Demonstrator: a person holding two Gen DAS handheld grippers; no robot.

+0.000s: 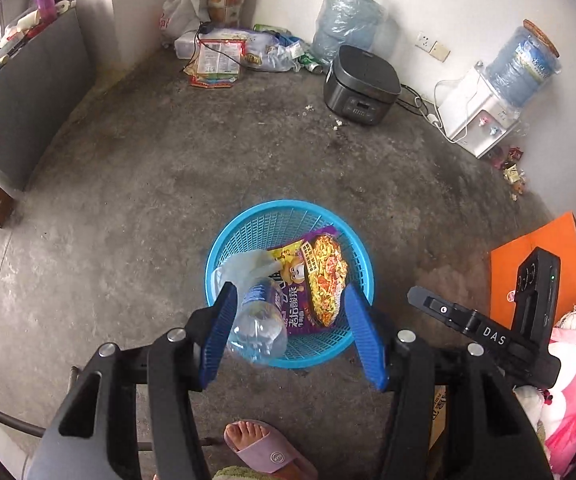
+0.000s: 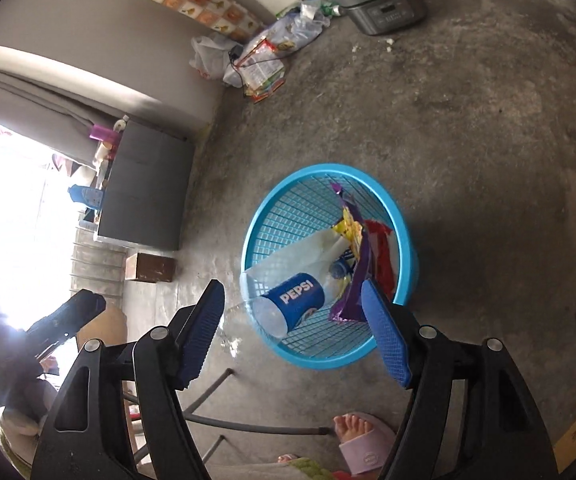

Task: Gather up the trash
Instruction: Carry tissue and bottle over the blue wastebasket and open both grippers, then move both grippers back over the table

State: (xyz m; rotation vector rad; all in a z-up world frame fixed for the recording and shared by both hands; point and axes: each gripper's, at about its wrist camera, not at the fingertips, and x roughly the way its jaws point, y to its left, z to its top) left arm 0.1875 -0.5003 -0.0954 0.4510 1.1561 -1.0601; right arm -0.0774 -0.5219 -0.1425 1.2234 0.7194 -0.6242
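Above the blue basket's rim (image 1: 224,236), both jaws gape over bare floor (image 1: 168,160)

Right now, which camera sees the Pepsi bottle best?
The right wrist view: the Pepsi bottle lies in the basket, its label plain to read. The left wrist view shows the bottle end-on beside the left gripper's finger, label hard to read.

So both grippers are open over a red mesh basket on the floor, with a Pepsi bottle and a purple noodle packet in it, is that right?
Not quite: the basket is blue, not red, as both wrist views show. The rest holds: the left gripper and right gripper are open above it, and the Pepsi bottle and purple noodle packet are in it.
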